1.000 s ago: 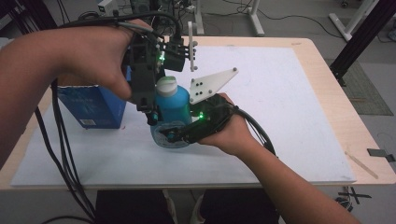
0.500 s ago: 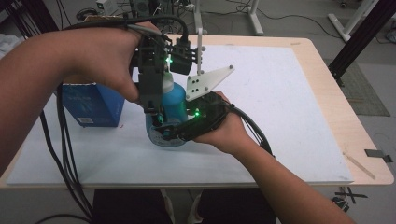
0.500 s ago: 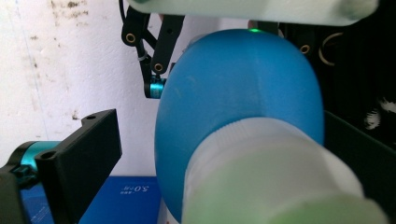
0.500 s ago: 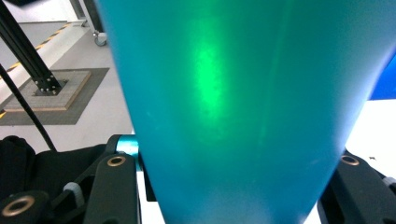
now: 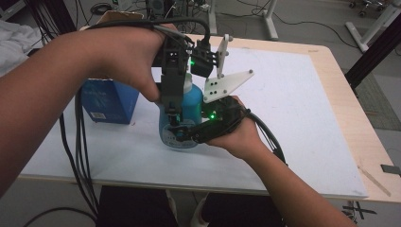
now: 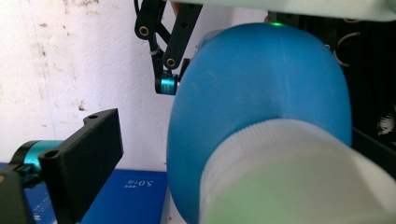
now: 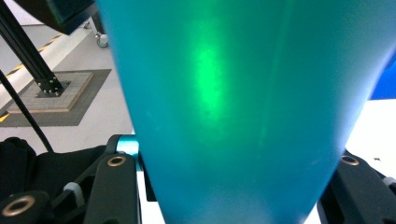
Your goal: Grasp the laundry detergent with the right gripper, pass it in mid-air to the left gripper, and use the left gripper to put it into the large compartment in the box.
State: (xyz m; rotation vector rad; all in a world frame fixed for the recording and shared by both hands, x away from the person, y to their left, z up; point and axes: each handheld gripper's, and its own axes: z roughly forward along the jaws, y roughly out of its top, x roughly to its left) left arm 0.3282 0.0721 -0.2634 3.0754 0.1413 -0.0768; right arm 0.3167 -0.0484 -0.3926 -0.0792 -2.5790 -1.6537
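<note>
Left gripper (image 5: 174, 111) lower (bottle (image 5: 185, 118) clamped)

Black handheld grippers, bare forearms

Matte black linkage jaws (image 7: 116, 186) with brass rivets, teal joints, green LEDs, thick black cables (image 5: 80, 156), grey three-cornered plate (image 5: 222, 85).

A wooden bench (image 5: 331, 71) is covered by a white mat (image 5: 293, 109); grey floor (image 5: 307, 19), white stand legs (image 5: 269, 21) and a black post (image 5: 373, 52) are seen beyond.

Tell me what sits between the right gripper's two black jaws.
The blue plastic bottle with a white cap: in the right gripper view its body stands between the right gripper's jaws, which clamp it.
</note>
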